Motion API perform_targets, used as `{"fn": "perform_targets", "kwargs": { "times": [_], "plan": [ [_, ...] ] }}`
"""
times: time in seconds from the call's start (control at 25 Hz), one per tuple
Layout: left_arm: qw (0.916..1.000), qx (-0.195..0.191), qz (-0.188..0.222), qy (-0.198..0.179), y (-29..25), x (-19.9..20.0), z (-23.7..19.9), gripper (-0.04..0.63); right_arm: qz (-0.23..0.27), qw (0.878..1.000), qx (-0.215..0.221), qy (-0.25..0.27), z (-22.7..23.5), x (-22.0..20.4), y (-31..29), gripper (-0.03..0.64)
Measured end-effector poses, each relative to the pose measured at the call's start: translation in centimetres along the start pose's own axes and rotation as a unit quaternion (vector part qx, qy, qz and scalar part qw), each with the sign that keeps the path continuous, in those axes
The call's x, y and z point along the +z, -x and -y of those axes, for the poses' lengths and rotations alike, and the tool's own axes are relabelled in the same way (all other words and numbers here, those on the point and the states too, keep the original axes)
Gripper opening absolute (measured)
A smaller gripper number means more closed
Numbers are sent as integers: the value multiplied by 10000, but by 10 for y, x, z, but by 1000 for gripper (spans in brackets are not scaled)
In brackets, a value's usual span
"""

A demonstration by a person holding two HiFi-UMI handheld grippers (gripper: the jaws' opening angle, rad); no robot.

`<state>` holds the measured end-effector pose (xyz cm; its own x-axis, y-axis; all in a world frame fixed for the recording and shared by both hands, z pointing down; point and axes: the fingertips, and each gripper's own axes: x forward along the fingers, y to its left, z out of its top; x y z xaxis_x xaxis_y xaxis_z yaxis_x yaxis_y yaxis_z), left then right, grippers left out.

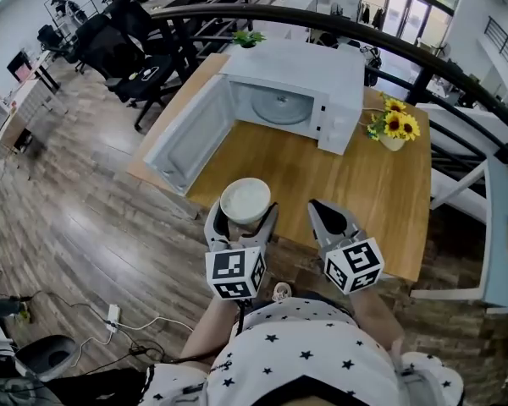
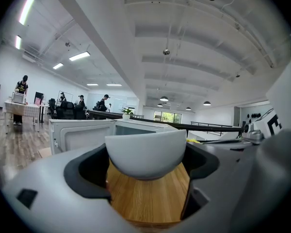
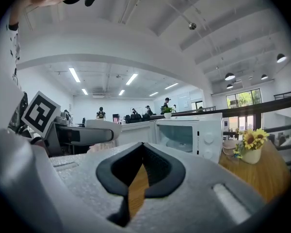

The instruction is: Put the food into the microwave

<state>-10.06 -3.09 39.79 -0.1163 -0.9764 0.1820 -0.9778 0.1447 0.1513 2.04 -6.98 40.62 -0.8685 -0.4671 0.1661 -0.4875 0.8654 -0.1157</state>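
Note:
My left gripper (image 1: 242,218) is shut on a white bowl (image 1: 245,200), holding it above the near edge of the wooden table (image 1: 381,193). In the left gripper view the bowl (image 2: 146,153) fills the gap between the jaws. The white microwave (image 1: 300,91) stands at the table's far side with its door (image 1: 190,135) swung open to the left and its glass turntable (image 1: 280,105) bare. My right gripper (image 1: 330,221) hovers beside the left one, shut with nothing in it; in the right gripper view the right gripper (image 3: 141,171) has its jaws nearly touching.
A pot of sunflowers (image 1: 394,128) sits right of the microwave. A small green plant (image 1: 248,38) stands behind it. A dark railing (image 1: 423,53) curves past the table's far side. A white chair (image 1: 491,227) is at the right. Cables and a power strip (image 1: 112,315) lie on the floor.

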Motion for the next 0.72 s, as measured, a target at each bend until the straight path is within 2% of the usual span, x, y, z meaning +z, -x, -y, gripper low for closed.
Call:
{"fn": "perform_targets", "kwargs": {
  "times": [0.32,0.72],
  "plan": [
    [9999,69,-136,-8,-22,-6,2,459,-127,9999,78,-76,20,-6,-11,6],
    [9998,-34,-216,-44,-57,-11,-3,459,-122,9998,-36,-134,42,-8,-33,6]
  ]
}}
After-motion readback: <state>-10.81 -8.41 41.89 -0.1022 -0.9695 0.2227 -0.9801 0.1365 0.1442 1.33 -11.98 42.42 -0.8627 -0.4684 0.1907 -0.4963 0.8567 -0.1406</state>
